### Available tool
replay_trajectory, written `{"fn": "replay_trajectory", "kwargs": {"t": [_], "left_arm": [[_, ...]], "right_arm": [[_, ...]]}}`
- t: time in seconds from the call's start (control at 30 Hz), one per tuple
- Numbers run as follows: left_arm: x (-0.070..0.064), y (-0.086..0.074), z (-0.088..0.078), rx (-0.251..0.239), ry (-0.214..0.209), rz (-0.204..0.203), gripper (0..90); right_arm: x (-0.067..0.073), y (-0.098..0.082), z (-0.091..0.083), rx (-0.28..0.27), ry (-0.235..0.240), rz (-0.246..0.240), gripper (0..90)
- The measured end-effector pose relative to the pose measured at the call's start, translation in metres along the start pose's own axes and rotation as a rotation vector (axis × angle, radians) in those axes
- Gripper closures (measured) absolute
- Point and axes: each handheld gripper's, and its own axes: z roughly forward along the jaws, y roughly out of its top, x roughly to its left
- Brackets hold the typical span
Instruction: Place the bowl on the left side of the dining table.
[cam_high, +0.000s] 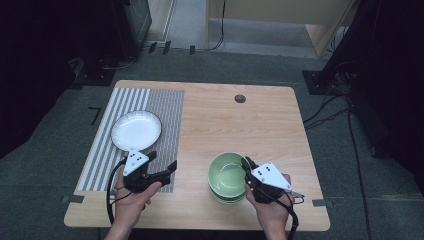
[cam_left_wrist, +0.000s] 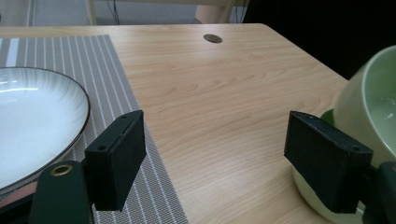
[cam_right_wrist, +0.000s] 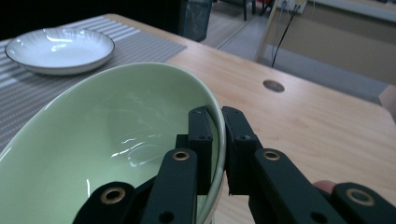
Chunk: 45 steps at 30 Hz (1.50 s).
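While the right gripper (cam_right_wrist: 215, 140) pinches the rim of the top green bowl (cam_right_wrist: 107, 140), one finger inside and one outside, that bowl tilts above the green stack (cam_high: 226, 196) at the worktop's (cam_high: 260, 125) near right. The left gripper (cam_left_wrist: 233, 158), fingers spread wide, holds nothing beside the white plate (cam_high: 136, 130) on the striped mat (cam_high: 167, 107).
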Motion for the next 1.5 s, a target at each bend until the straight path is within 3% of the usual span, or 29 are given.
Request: {"fn": "replay_trajectory", "kwargs": {"t": [0.17,0.43,0.73,0.9,0.93,0.97,1.03,1.1,1.17,1.23,1.43,1.5], "left_arm": [[-0.004,0.004,-0.004,-0.014,-0.018,0.001,19.6],[-0.007,0.009,-0.012,-0.038,-0.063,-0.028,19.5],[-0.014,0.009,-0.008,-0.001,-0.067,-0.024,19.9],[-0.014,0.008,-0.006,0.033,-0.057,-0.039,24.8],[-0.015,0.007,-0.005,0.043,-0.057,-0.049,27.2],[-0.015,0.007,-0.003,0.070,-0.061,-0.060,36.9],[-0.014,0.006,-0.003,0.077,-0.074,-0.067,46.6],[-0.014,0.005,-0.001,0.100,-0.077,-0.059,50.4],[-0.014,0.004,-0.001,0.100,-0.063,-0.058,61.2],[-0.013,0.004,-0.003,0.082,-0.014,-0.045,72.1],[-0.002,0.003,-0.005,0.067,-0.046,-0.084,80.9],[0.000,0.004,-0.007,0.048,-0.035,-0.086,83.1]], "right_arm": [[0.006,0.008,0.002,-0.032,0.014,0.006,84.2],[0.028,0.020,0.016,-0.069,0.043,-0.012,84.2],[0.057,0.034,0.026,-0.104,0.087,-0.035,84.2],[0.071,0.039,0.028,-0.126,0.101,-0.046,84.2],[0.073,0.040,0.029,-0.130,0.105,-0.046,84.1],[0.078,0.042,0.030,-0.140,0.117,-0.048,84.1],[0.081,0.043,0.030,-0.145,0.119,-0.051,84.2],[0.086,0.044,0.031,-0.155,0.124,-0.056,84.2],[0.094,0.046,0.031,-0.171,0.117,-0.071,84.1],[0.097,0.047,0.031,-0.175,0.108,-0.082,84.0],[0.103,0.045,0.032,-0.186,0.091,-0.079,84.1],[0.106,0.044,0.032,-0.186,0.087,-0.079,84.2]]}}
